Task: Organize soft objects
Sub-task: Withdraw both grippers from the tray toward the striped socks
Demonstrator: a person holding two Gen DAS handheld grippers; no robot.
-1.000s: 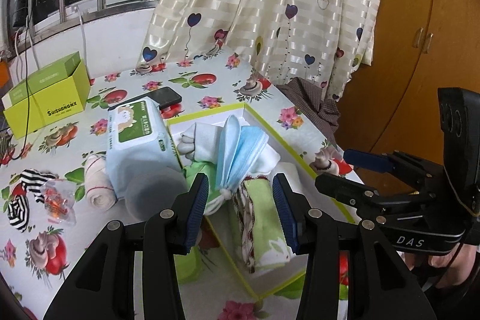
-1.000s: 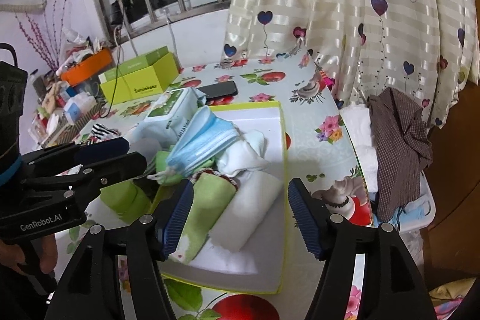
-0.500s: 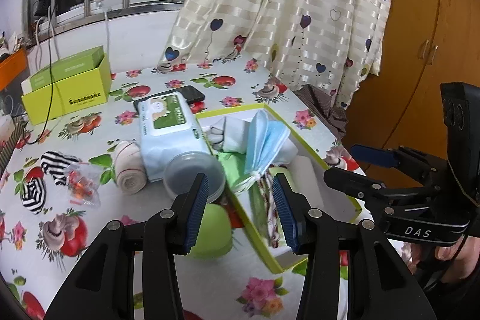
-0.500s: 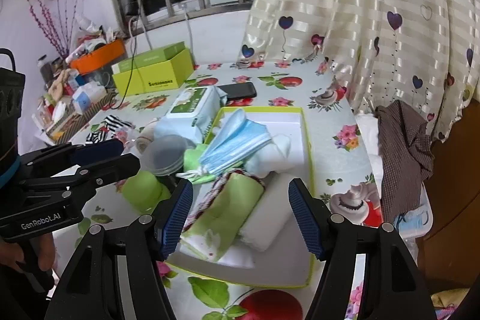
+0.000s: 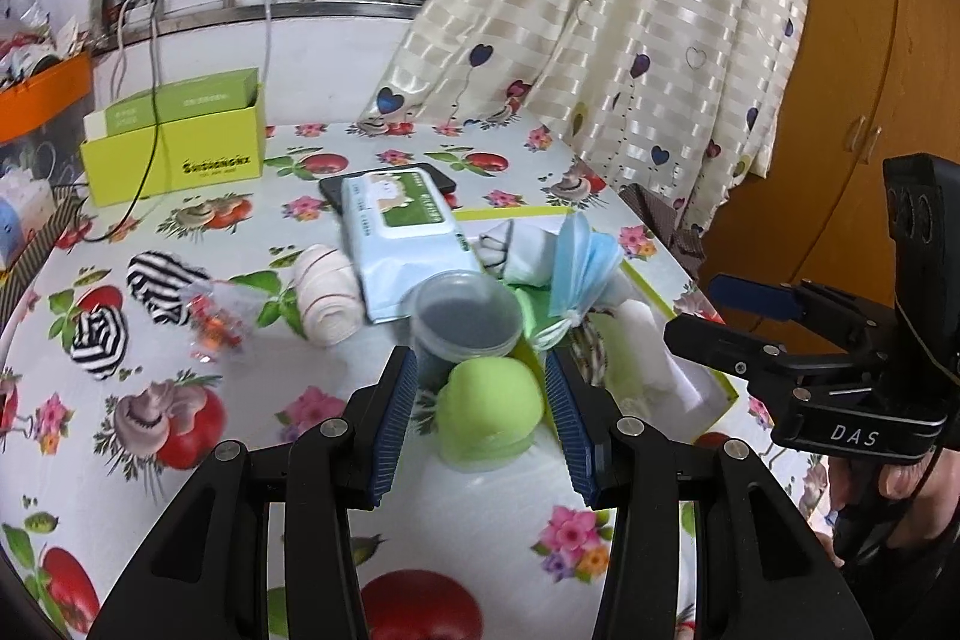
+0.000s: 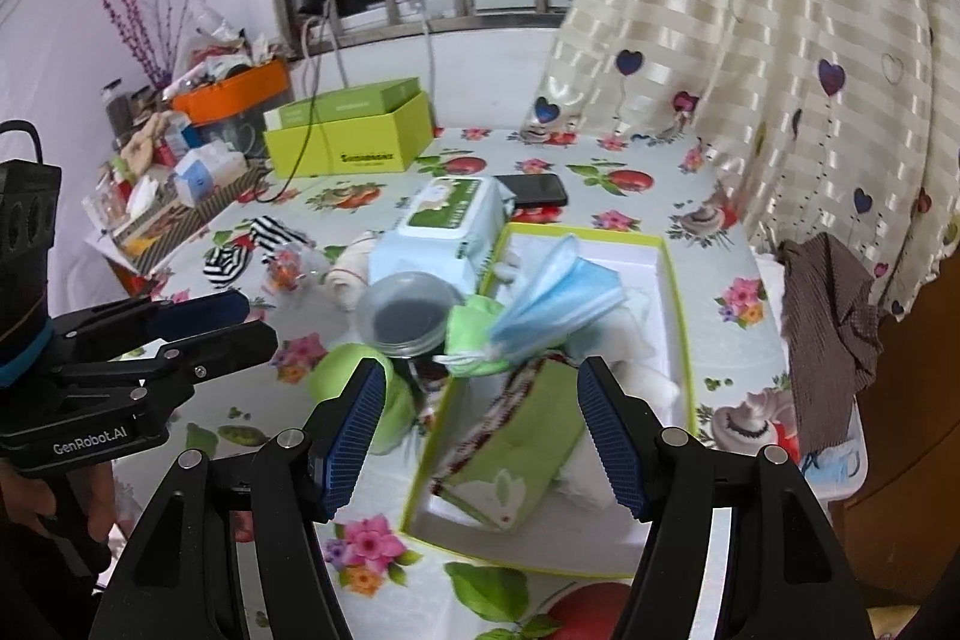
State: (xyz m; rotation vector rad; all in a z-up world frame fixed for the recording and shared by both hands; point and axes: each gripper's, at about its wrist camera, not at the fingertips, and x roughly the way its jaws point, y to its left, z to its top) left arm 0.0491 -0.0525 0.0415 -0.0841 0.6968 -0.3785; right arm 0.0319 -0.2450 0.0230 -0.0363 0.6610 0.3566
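the left gripper [image 5: 480, 394] hangs with its fingers spread and holding nothing, and between their tips on the counter [image 5: 180, 460] sits the green soft ball [image 5: 489, 415], squat, smooth and matte, not visibly touched by either pad. just beyond the fingertips stands a clear plastic tub [image 5: 468, 319], touching or nearly touching the ball, and off the right fingertip runs the rim of the yellow-edged tray [image 5: 717, 382]. the risk, as i judge it, is that a closing pinch catches the tub or the tray edge along with the ball, tipping the tub or dragging the tray; the ball would likely squash and could squirt out sideways if gripped off centre. the right gripper [image 6: 480, 430] is also released, fingers wide apart and empty, hovering over the tray, where a green folded cloth [image 6: 516, 454] lies between its tips and a fan of blue face masks [image 6: 558, 301] sits beyond them. a rolled beige sock [image 5: 327, 292] and striped socks [image 5: 99, 334] lie out past the left finger.
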